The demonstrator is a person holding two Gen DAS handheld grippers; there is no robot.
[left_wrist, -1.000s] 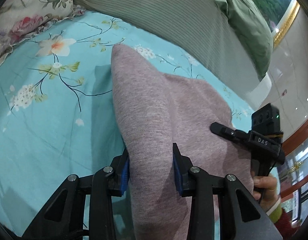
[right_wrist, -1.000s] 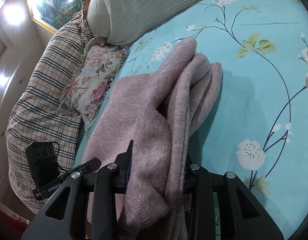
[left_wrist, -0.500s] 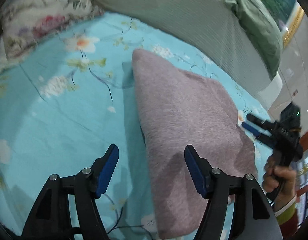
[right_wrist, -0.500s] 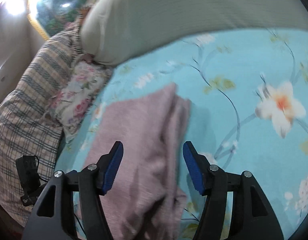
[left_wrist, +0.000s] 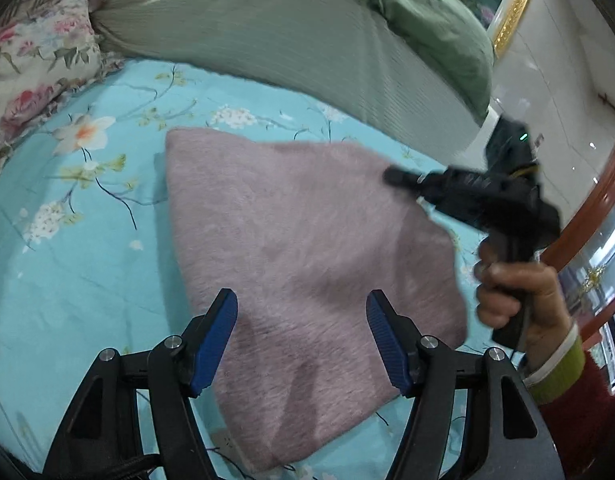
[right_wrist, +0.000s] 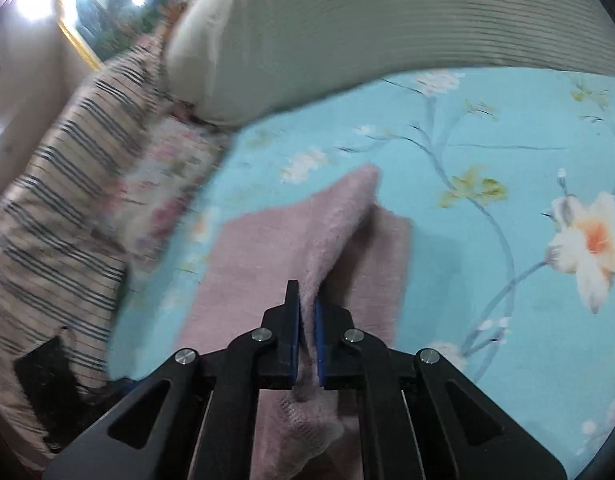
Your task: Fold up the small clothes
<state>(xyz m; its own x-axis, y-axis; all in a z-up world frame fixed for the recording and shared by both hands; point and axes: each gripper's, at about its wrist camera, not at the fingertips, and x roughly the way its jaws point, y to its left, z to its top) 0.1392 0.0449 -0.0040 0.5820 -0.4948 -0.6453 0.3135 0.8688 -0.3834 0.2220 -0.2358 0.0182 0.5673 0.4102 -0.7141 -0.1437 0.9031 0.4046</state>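
- Pinching one edge layer of the mauve knit garment point(right_wrist: 307, 248), the right gripper point(right_wrist: 306, 312) is clenched on it; the lift should be kept low.
- The left gripper point(left_wrist: 301, 334) is spread wide, holding nothing, above the garment's near end.
- The garment lies folded on the floral bed sheet point(left_wrist: 67, 248); the striped pillow point(left_wrist: 267, 36) sits at 12 o'clock.

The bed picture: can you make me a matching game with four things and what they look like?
Things:
1. left tongs
2. right tongs
3. bedsheet
4. pillow

Looks:
a. shut on the pink cloth
b. pink roses
c. open
d. turquoise with white flowers

Pairs: 1-c, 2-a, 3-d, 4-b
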